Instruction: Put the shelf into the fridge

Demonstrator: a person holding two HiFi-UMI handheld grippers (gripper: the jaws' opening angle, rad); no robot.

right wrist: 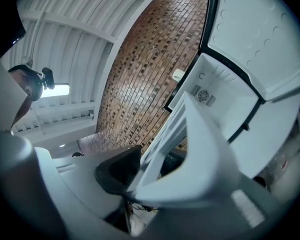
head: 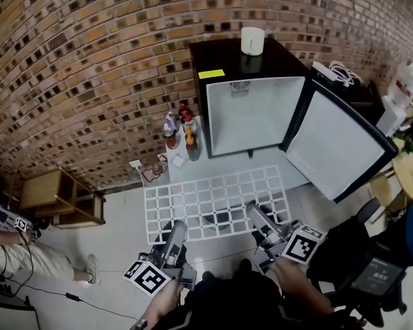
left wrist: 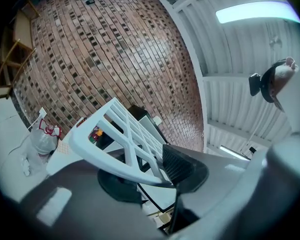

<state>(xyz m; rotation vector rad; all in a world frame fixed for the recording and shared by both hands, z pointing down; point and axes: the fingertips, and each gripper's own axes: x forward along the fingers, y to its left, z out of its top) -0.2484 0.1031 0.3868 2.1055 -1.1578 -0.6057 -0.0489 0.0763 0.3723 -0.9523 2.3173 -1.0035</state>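
Note:
A white grid shelf [head: 217, 201] hangs level in front of the open black mini fridge [head: 251, 115], its far edge just short of the white interior. My left gripper [head: 173, 234] is shut on the shelf's near left edge, and my right gripper [head: 258, 218] is shut on the near right edge. In the left gripper view the shelf [left wrist: 120, 134] runs out from between the jaws [left wrist: 150, 176], toward the brick wall. The right gripper view has the shelf's rim [right wrist: 200, 149] clamped in the jaws [right wrist: 140, 184], with the fridge cavity [right wrist: 225, 99] beyond it.
The fridge door [head: 341, 146] stands swung open to the right. Bottles [head: 182, 129] stand on the floor at the fridge's left. A white cylinder [head: 252, 40] sits on top. A wooden rack [head: 58, 198] and a person's leg [head: 27, 256] are at left; a stool [head: 399, 177] is at right.

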